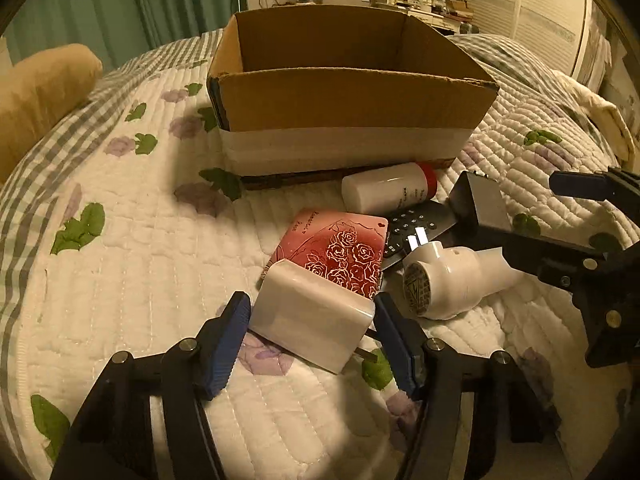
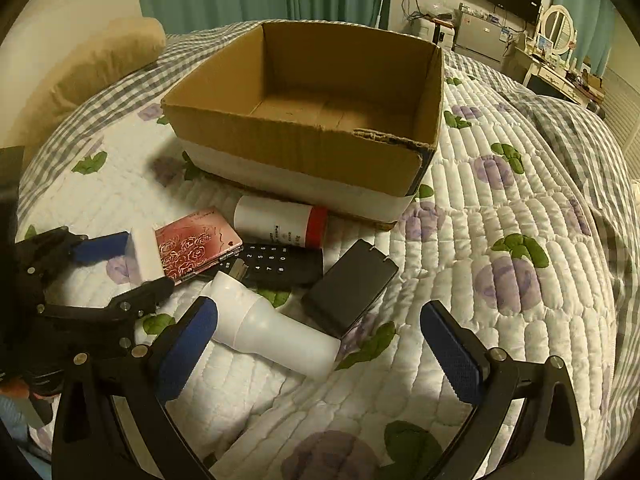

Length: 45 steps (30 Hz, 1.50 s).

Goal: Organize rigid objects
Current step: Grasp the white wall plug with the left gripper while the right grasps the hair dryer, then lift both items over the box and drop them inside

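Observation:
My left gripper (image 1: pixel 310 334) is shut on a white charger block (image 1: pixel 310 316), also in the right wrist view (image 2: pixel 144 256), just above the quilt. My right gripper (image 2: pixel 320 344) is open and empty, its jaws wide above a white plug-in device (image 2: pixel 272 328). Beside it lie a dark rectangular box (image 2: pixel 350 286), a black remote (image 2: pixel 276 266), a red rose-patterned case (image 2: pixel 192 244) and a white bottle with a red band (image 2: pixel 280 226). An empty cardboard box (image 2: pixel 320 100) stands behind them.
All lies on a quilted floral bedspread (image 1: pixel 120 280). A tan pillow (image 1: pixel 44 88) is at the far left. A dresser with a mirror (image 2: pixel 560 40) and green curtains stand beyond the bed.

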Tool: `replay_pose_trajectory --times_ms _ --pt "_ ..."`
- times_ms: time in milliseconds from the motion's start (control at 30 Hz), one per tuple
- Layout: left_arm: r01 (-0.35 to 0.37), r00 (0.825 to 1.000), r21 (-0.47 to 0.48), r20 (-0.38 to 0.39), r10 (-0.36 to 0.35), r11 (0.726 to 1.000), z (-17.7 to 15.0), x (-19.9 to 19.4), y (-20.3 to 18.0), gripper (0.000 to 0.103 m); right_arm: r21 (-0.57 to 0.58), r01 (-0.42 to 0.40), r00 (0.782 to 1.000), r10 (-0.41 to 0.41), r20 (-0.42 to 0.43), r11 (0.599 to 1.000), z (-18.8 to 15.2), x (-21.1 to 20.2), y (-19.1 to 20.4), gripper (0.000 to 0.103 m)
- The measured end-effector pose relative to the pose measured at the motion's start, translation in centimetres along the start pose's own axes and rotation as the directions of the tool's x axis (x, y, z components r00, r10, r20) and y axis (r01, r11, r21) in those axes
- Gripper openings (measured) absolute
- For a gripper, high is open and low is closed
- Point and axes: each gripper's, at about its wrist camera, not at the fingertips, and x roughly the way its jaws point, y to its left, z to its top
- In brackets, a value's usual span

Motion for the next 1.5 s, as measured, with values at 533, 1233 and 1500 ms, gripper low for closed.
replay_pose_trajectory --times_ms 533,1233,1500 --pt "-0.078 0.993 -0.099 0.078 0.086 0.992 0.3 -4.7 2.5 0.063 -0.285 -0.083 0.985 0.035 -0.17 0.955 0.0 3.7 6.3 0.085" --pt "-0.045 0.996 -0.12 0.077 0.054 0.992 0.3 -5.0 3.2 0.063 -0.152 -0.144 0.988 0.134 -0.073 0.978 2.8 1.8 4.4 0.057" --pt "-0.034 0.985 -0.106 0.162 0.051 0.994 4.5 -7.4 3.3 0.063 -0.11 -0.137 0.978 0.152 0.14 0.984 8.1 -6.5 3.1 0.057"
